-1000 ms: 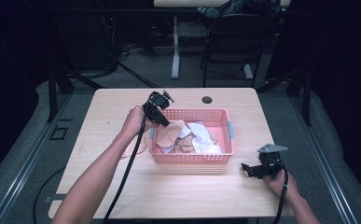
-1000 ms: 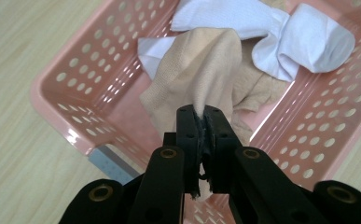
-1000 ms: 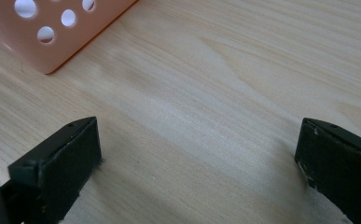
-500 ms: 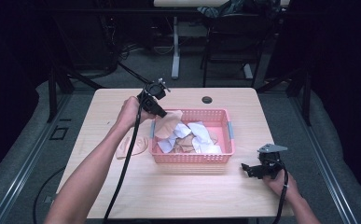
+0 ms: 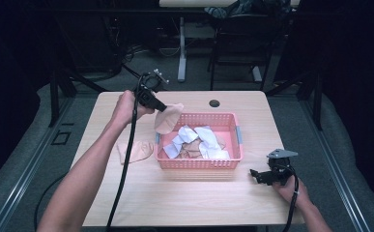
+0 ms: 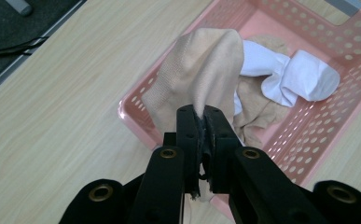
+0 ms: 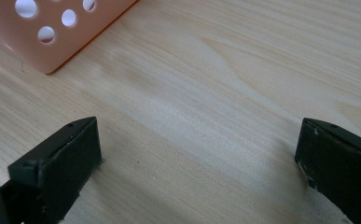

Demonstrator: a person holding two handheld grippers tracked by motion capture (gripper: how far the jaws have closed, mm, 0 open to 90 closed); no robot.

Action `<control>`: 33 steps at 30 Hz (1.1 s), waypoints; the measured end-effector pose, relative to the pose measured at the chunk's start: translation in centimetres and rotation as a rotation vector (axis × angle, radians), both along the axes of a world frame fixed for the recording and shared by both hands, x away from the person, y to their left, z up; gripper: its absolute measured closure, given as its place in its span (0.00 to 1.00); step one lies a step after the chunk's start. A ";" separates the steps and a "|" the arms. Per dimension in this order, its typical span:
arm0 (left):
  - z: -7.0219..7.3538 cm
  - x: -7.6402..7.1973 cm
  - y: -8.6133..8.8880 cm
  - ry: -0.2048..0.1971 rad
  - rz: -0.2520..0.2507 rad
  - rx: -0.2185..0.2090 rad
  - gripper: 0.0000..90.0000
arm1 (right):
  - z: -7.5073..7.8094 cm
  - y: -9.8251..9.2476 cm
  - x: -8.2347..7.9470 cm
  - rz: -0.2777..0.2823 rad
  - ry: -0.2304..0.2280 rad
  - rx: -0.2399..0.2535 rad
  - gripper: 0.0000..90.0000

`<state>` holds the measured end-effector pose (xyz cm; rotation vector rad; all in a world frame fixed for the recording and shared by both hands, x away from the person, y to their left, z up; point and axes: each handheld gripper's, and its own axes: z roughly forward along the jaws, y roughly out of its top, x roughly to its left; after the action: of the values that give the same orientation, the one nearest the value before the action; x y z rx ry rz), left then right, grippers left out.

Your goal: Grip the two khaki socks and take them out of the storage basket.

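Jaws of our left gripper (image 5: 161,105) clamp a beige sock (image 5: 168,118), hanging above the pink basket (image 5: 237,135)'s corner; left gripper view: soft, light, best pinched at its cuff; right gripper view: our right gripper (image 7: 197,158) gapes

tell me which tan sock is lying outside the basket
The tan sock on the table, flat left of the pink basket. The left gripper holds another up; the rest lie inside.

Beige sock (image 6: 201,70) dangling above pink basket (image 6: 318,135) corner, pinched
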<state>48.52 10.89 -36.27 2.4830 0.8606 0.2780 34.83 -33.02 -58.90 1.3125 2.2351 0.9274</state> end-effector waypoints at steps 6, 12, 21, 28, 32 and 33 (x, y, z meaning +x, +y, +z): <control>0.7 -0.1 1.4 -0.015 0.029 -0.003 0.95 | 0.0 0.0 0.0 0.000 0.000 0.000 0.00; 1.4 -0.1 3.1 -0.029 0.053 -0.001 0.95 | 0.0 0.0 0.0 0.000 0.000 0.000 0.00; 1.5 -0.1 5.9 -0.027 0.100 0.005 0.95 | 0.0 0.0 0.0 0.000 0.000 0.000 0.00; 0.9 -0.2 7.8 -0.018 0.137 0.018 0.95 | 0.0 0.0 0.0 0.000 0.000 -0.001 0.00; 0.3 -0.2 9.0 -0.004 0.164 0.016 0.95 | 0.0 0.0 0.0 0.000 0.000 -0.001 0.00; 0.2 -0.2 9.3 -0.002 0.169 0.021 0.95 | 0.0 0.0 0.0 0.000 0.000 -0.001 0.00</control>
<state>48.29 20.18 -36.08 2.4322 1.0736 0.3483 34.83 -33.02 -58.90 1.3120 2.2354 0.9268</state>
